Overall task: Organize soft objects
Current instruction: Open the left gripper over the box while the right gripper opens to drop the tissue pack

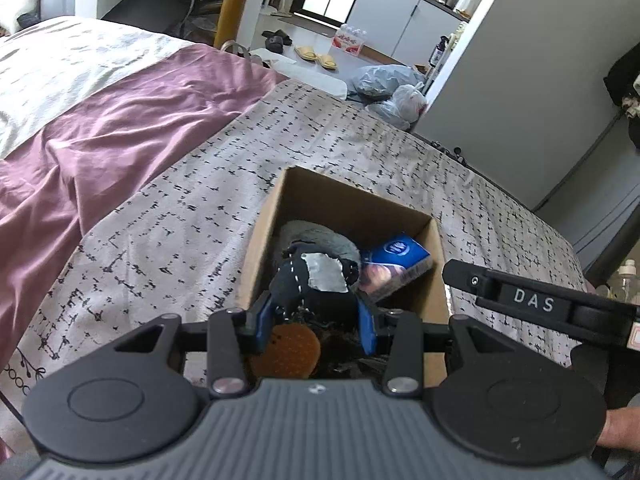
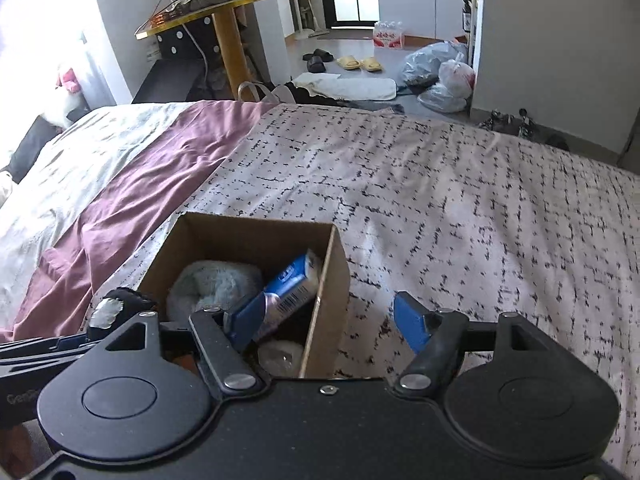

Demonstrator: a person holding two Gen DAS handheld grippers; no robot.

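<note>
Left wrist view. The left gripper is clamped on a black soft toy with a grey patch and white stitching; both blue pads press its sides. The toy hangs over the near end of an open cardboard box standing on the patterned bedspread. Judgement: it is held over the opening so it can be lowered straight in. An orange perforated disc shows under the toy; whether it belongs to the toy I cannot tell. Already in the box: a grey plush item at the far side and a blue packet leaning at the right wall. One arm of the right gripper reaches in from the right edge of the frame, beside the box.

Right wrist view. The right gripper has its jaws apart with nothing pressed between the pads. The left finger sits inside the box, just beside the blue packet; the right finger is outside, over the bedspread, so the jaws straddle the box wall. Judgement: the packet rests tilted against that wall, consistent with a release. The grey plush lies behind it. The black toy shows at the left, near the box's corner.

Progress: two items boxed, toy not yet in.
</note>
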